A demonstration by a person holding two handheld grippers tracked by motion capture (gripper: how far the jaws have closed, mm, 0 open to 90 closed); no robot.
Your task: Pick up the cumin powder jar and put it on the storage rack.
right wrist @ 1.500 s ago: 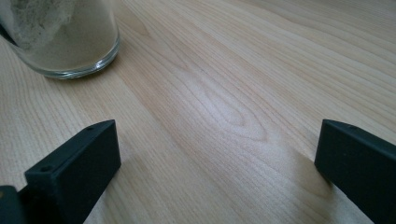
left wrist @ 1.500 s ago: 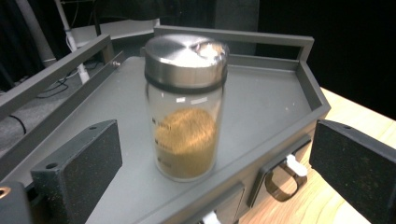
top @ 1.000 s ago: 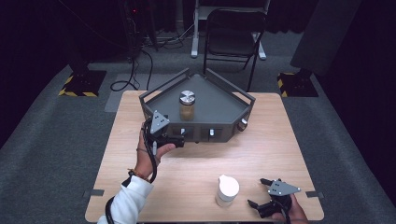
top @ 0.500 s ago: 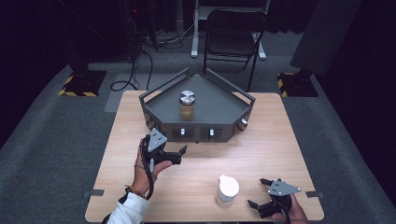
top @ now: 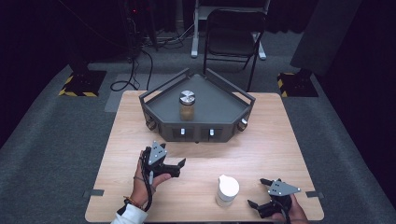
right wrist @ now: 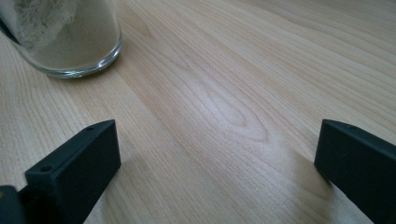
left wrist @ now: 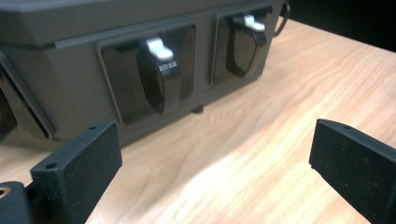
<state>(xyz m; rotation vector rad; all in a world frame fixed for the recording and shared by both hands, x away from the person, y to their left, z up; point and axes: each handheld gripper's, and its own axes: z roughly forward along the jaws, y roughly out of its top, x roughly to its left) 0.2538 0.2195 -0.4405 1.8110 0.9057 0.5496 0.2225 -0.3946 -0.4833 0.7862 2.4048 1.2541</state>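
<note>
Hovering over the pale wooden desk in front of the dark grey angular tray box, the left gripper has its jaws spread wide and empty, facing the box's black toggle switches. Near the desk's front edge, the right gripper is likewise wide open and holds nothing, just beside the white-lidded glass jar of powder. A metal-lidded jar stands upright in the tray.
</note>
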